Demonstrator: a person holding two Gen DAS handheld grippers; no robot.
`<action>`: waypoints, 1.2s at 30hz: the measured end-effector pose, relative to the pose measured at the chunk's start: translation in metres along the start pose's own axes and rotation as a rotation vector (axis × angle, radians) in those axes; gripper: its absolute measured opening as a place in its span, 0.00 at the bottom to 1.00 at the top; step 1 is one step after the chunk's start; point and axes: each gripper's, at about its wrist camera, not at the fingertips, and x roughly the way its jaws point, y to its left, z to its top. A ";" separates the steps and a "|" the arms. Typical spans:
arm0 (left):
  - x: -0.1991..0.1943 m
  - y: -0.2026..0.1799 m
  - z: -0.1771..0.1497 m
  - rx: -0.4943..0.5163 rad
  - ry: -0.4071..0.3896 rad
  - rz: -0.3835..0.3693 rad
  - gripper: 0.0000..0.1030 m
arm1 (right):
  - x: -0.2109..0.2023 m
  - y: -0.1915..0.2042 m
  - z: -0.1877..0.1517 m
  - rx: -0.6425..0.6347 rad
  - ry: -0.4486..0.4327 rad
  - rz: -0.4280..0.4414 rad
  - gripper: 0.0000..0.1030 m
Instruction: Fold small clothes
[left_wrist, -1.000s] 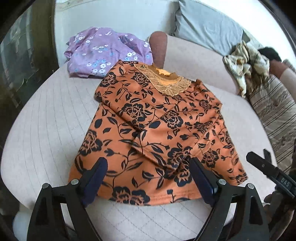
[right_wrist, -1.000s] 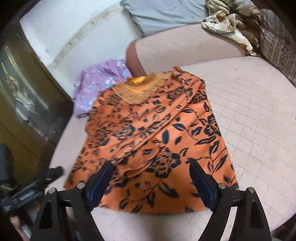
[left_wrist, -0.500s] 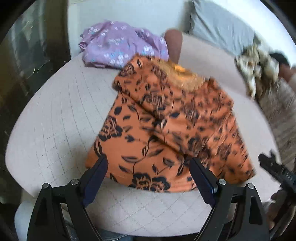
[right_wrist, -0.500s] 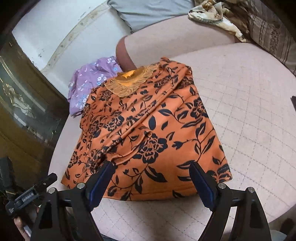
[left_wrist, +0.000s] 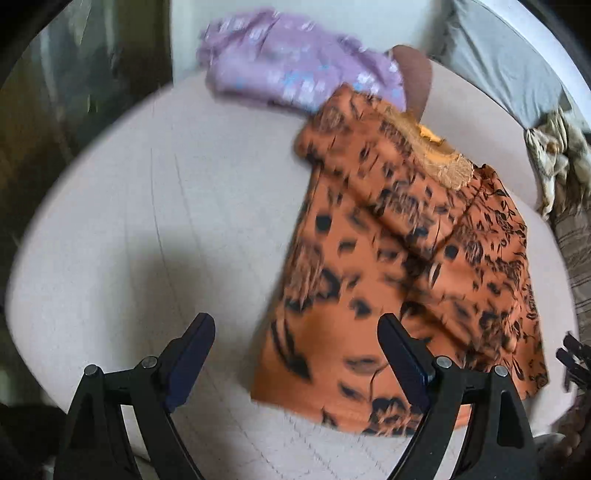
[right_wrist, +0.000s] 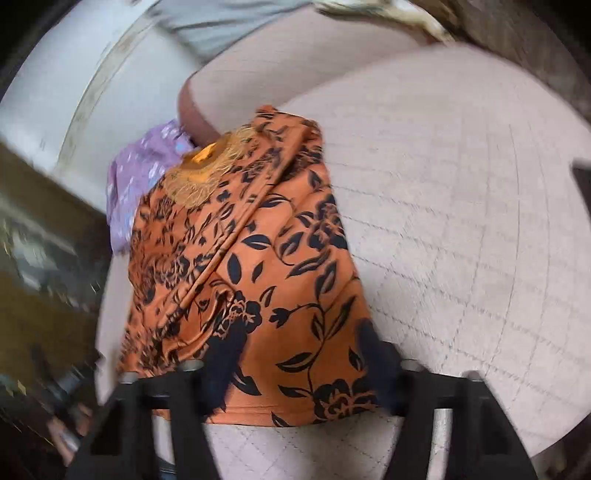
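The small top (left_wrist: 406, 258) is orange, printed all over with black roses, leaves and trailing stems, and its neckline carries a golden-tan lace trim (right_wrist: 199, 184) around a brighter yellow-orange opening. Behind it, the other garment (left_wrist: 295, 74) is pale purple, scattered with small white and light blue flowers. The cushion (left_wrist: 166, 221) under both is a pale pinkish beige, quilted in a faint grid of stitched squares. A pillow (left_wrist: 498, 66) at the back is plain grey. Beside it, a crumpled cloth (left_wrist: 554, 147) shows cream with tan and brown markings, and a striped fabric (left_wrist: 576, 251) below it runs in brown and beige lines. Both grippers have black frames with dark navy fingers (left_wrist: 192, 354).
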 end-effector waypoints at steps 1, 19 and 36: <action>0.009 0.004 -0.003 -0.036 0.069 -0.020 0.86 | -0.002 -0.002 0.002 0.000 -0.015 -0.006 0.57; 0.021 -0.004 -0.011 0.023 0.135 -0.033 0.47 | 0.052 -0.010 0.001 0.016 0.177 -0.205 0.35; -0.061 0.029 -0.011 -0.041 0.094 -0.090 0.07 | -0.035 0.021 -0.020 -0.146 0.086 -0.310 0.03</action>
